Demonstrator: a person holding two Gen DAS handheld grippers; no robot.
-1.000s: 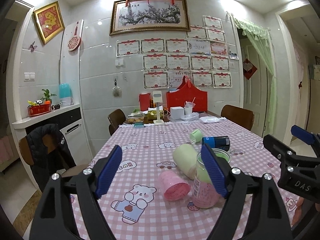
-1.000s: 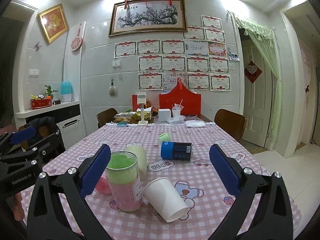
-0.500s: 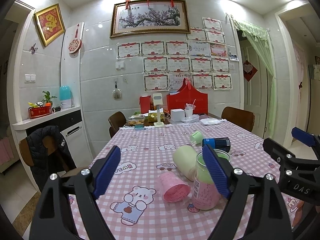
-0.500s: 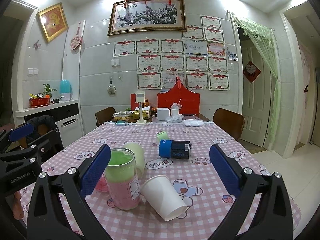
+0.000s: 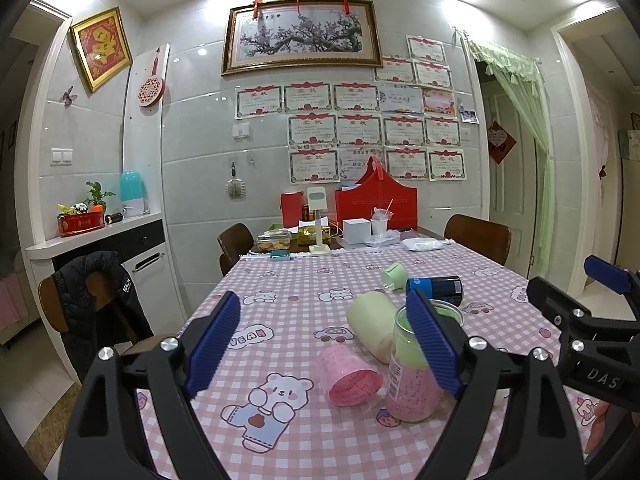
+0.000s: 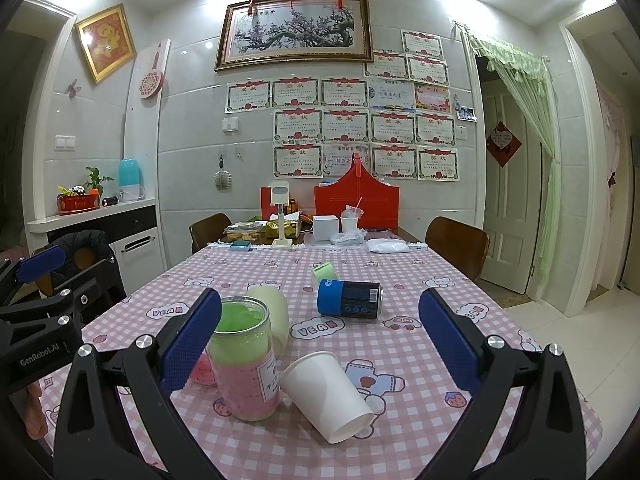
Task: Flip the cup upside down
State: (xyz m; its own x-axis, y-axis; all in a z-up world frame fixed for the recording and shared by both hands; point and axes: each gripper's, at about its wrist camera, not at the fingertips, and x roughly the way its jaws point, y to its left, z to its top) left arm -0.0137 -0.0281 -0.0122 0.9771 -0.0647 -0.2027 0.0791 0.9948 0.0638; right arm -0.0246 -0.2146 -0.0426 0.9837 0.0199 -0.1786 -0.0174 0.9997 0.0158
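Both grippers, left (image 5: 326, 346) and right (image 6: 320, 340), gape empty; white cup (image 6: 326, 396) lies tipped below the right

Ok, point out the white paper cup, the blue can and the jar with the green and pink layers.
white paper cup (image 6: 326, 394): right wrist view, on its side wall.
blue can (image 6: 349, 298): right wrist view, on its dark label.
jar (image 6: 244, 376): right wrist view, on the pink lower layer.

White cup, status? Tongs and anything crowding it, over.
Left tongs open, right tongs open, both empty. White cup on its side, mouth toward camera, untouched. Jar upright close at its left.
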